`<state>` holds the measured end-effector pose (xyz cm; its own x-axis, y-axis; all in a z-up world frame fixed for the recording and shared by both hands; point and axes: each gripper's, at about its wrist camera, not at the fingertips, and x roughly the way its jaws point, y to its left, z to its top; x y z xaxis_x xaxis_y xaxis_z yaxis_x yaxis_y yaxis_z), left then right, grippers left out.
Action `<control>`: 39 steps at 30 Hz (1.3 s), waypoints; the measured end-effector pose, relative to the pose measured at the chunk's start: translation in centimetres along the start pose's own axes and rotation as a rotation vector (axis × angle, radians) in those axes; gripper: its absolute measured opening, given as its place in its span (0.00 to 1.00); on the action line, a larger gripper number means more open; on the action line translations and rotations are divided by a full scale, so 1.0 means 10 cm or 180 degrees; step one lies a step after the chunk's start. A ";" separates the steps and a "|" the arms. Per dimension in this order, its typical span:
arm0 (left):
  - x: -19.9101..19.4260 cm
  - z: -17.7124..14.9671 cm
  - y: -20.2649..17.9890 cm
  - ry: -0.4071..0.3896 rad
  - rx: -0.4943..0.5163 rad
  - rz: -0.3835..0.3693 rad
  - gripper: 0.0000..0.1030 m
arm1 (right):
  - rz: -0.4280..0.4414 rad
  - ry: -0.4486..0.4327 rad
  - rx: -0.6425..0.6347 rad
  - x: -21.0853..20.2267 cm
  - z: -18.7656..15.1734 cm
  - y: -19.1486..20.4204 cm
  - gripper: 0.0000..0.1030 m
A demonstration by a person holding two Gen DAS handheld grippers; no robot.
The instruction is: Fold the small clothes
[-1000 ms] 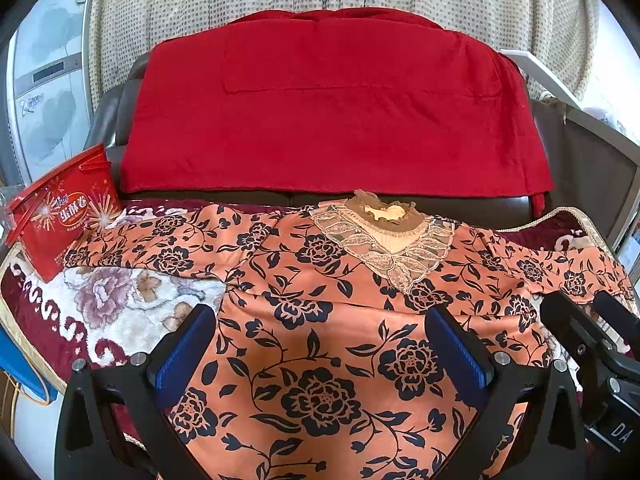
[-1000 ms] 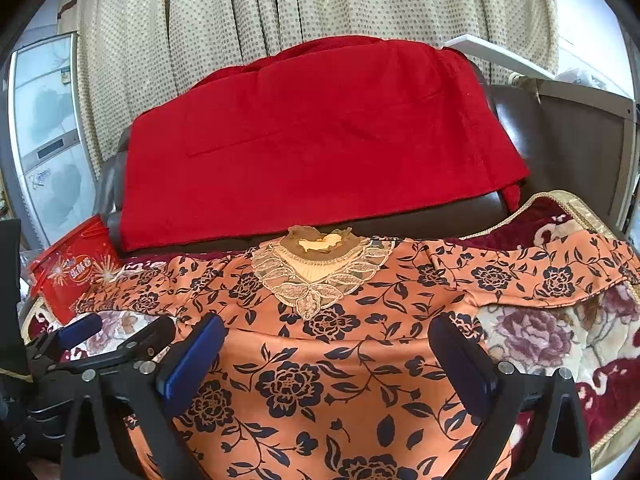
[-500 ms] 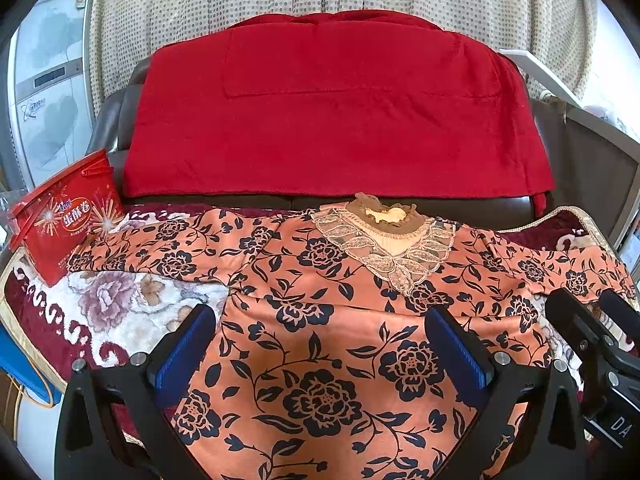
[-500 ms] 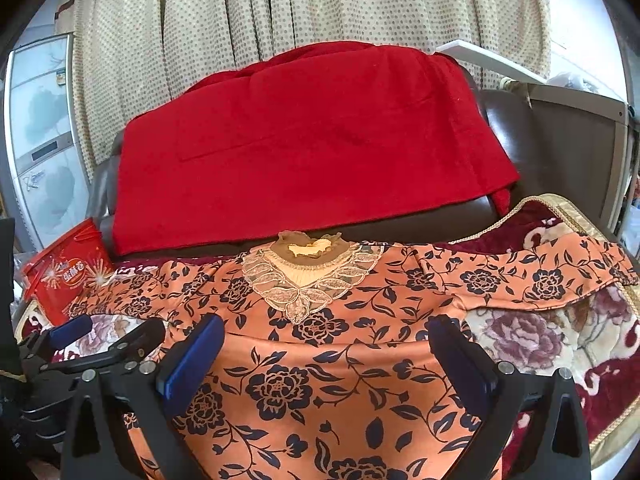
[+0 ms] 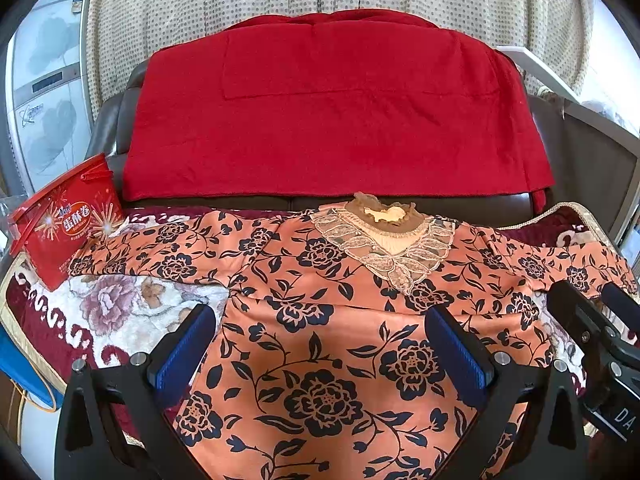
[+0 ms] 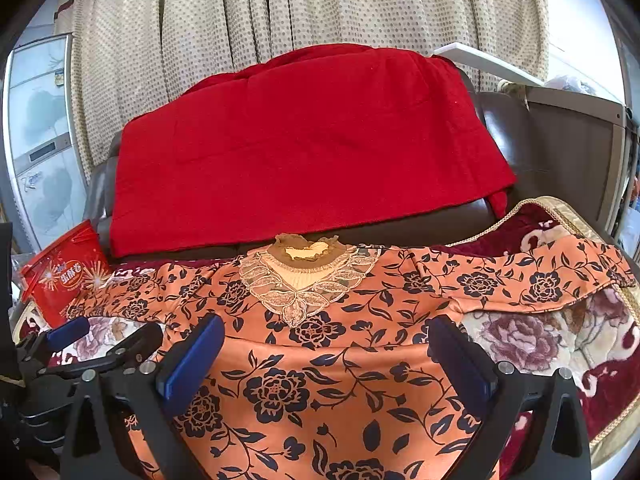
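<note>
Both grippers are held low over the lower part of the orange floral blouse (image 5: 320, 360), side by side and pointed toward its neckline. The left gripper (image 5: 320, 344) is spread wide, blue pads (image 5: 182, 350) far apart, nothing caught between them; its left finger sits about over the blouse's side edge, the other over the printed body. The right gripper (image 6: 326, 358) is spread just as wide and is empty too, both fingers hovering above the fabric; whether the tips actually touch the cloth can't be told. Each gripper is glimpsed at the edge of the other's view, so they're just beside each other. The blouse is laid flat, front up, on a floral plush blanket (image 6: 520, 340), sleeves stretched out to both sides, the lace collar (image 5: 384, 240) at the far end against the sofa back. A red blanket (image 5: 332, 112) is draped over the dark leather sofa (image 6: 556, 152) behind it, with a dotted beige curtain (image 6: 320, 8) further back. A red snack tub (image 5: 68, 220) with Chinese lettering stands by the end of the sleeve on the left, touching or nearly so. Nothing is lying on top of the blouse body itself.
</note>
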<state>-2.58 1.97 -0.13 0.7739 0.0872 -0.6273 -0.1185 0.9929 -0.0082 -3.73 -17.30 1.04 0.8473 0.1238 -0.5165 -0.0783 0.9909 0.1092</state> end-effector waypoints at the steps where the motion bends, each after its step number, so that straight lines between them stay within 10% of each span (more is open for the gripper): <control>1: 0.00 0.00 -0.01 -0.0002 0.0007 -0.0002 1.00 | -0.0001 -0.0002 0.0002 0.00 0.00 0.00 1.00; 18: 0.28 -0.12 0.08 0.0243 -0.0058 -0.0153 1.00 | 0.0320 0.0068 0.0264 0.07 -0.06 -0.28 1.00; 25: 0.84 -0.52 0.25 0.0757 -0.0027 0.0080 1.00 | 0.0697 0.0144 0.1768 0.23 -0.50 -1.94 0.98; 33: 1.10 -0.73 0.31 0.0995 -0.0068 0.0131 1.00 | 0.0229 -0.0726 0.3280 0.06 -0.60 -4.19 0.70; 39: 1.21 -0.79 0.35 0.1048 -0.0147 0.0093 1.00 | -0.0043 -0.0566 0.3614 0.34 -0.50 -4.93 0.69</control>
<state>1.48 5.85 -13.89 0.5281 0.0774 -0.8456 -0.1716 0.9850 -0.0170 0.41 -65.48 -10.40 0.9136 0.0150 -0.4062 0.3737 0.3625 0.8538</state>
